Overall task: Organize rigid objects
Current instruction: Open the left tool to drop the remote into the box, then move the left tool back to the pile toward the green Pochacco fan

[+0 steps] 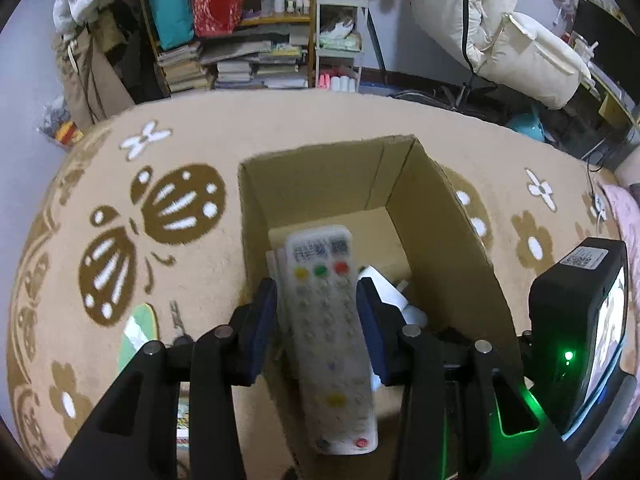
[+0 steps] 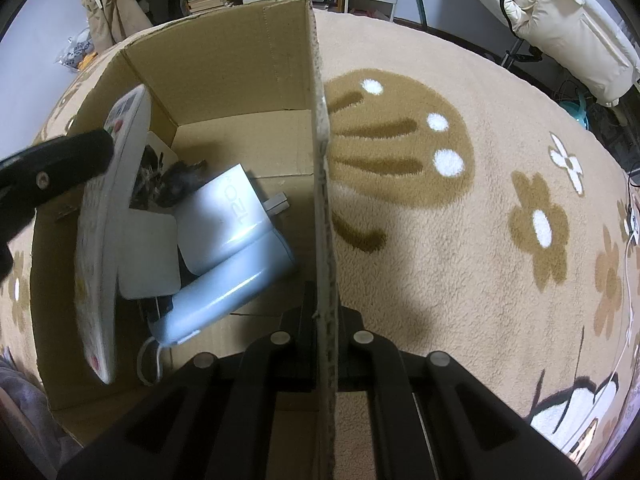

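While the remote hung over the open box, this was how things stood.

Rug: a tan rug point(image 1: 224, 128) with brown butterflies and white flowers lay under everything.

Key: a small metal key point(image 1: 176, 316) lay on the rug, just left of the box.

Left gripper: the left gripper point(image 1: 318, 320) was over the near left part of the box. Its two blue pads point(image 1: 266, 320) sat on each side of the remote. They looked very close to it, but the remote was blurry, so I cannot tell if they squeezed it or had let go.

Remote: the white remote point(image 1: 330, 340) had yellow, green and red buttons near its far end. It was tilted, with its far end pointing down into the box.

Box: the brown cardboard box point(image 1: 328, 176) stood open on the rug.

Inside the box: a white charger block point(image 2: 222, 216), a pale blue case point(image 2: 224, 292) with a white cord, and a flat white pad point(image 2: 150, 252) lay on the bottom. Something dark lay behind them, too hard to make out.

Right gripper: the right gripper point(image 2: 326, 344) was clenched on the right wall of the box, one finger inside and one outside.

Far side: shelves with stacked books point(image 1: 240, 64) stood past the rug.
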